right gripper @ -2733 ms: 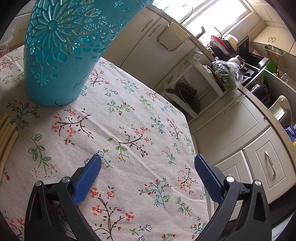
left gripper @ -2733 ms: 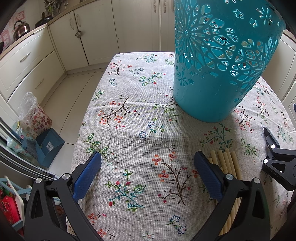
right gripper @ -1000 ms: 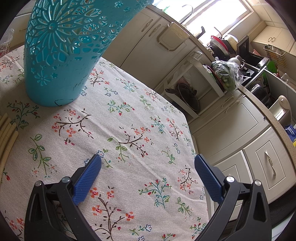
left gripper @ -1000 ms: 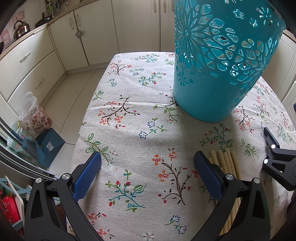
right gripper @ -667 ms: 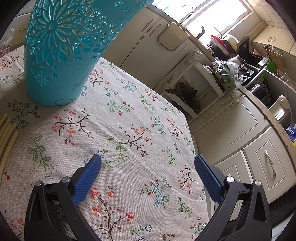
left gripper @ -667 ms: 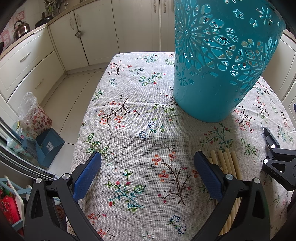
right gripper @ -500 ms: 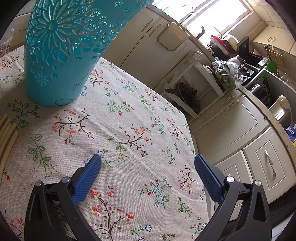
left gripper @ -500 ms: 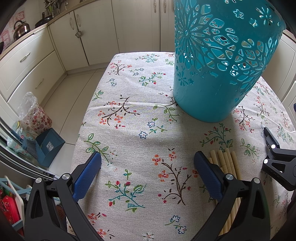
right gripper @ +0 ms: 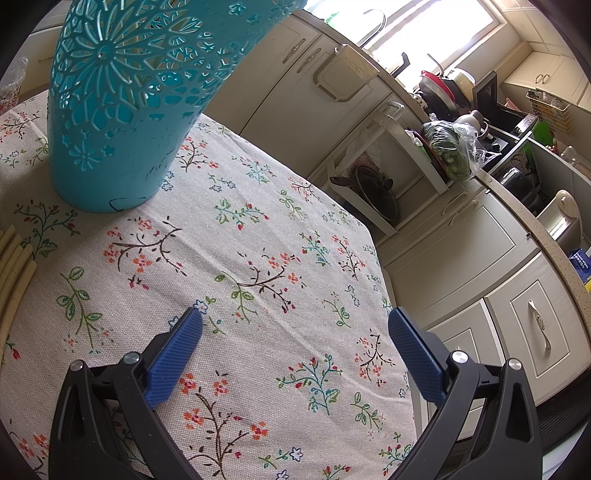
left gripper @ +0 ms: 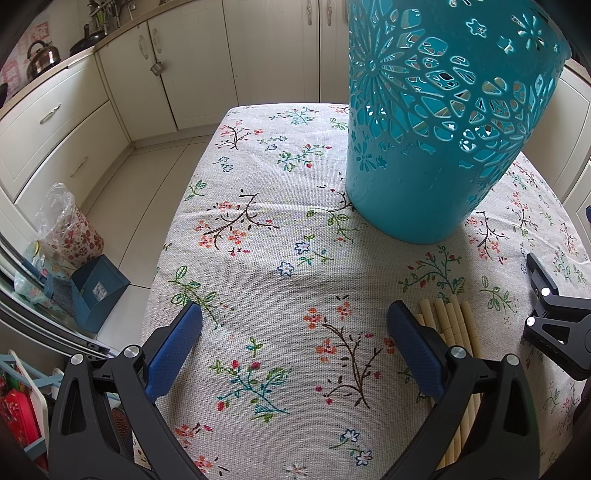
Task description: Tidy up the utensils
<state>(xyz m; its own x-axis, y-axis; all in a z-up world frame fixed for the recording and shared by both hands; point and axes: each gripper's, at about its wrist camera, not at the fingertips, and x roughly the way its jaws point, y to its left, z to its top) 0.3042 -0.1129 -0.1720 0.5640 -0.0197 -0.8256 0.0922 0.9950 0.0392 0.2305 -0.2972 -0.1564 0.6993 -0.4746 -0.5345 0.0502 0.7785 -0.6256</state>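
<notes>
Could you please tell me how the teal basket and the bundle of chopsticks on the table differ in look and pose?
The teal basket stands upright, while the chopsticks lie flat on the floral tablecloth. The basket is one bulky teal piece with cut-out flower holes; the chopsticks are several thin, plain, pale sticks lying side by side. Both rest on the tablecloth, apart from each other, and neither open gripper holds either.

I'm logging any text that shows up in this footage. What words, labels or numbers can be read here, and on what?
None can be read.
Blue box on the counter: white print, too small.
White label on the blue plastic dustpan: blurred.
Red-and-white signs on the wall behind the steel kettle: characters too blurred.
</notes>
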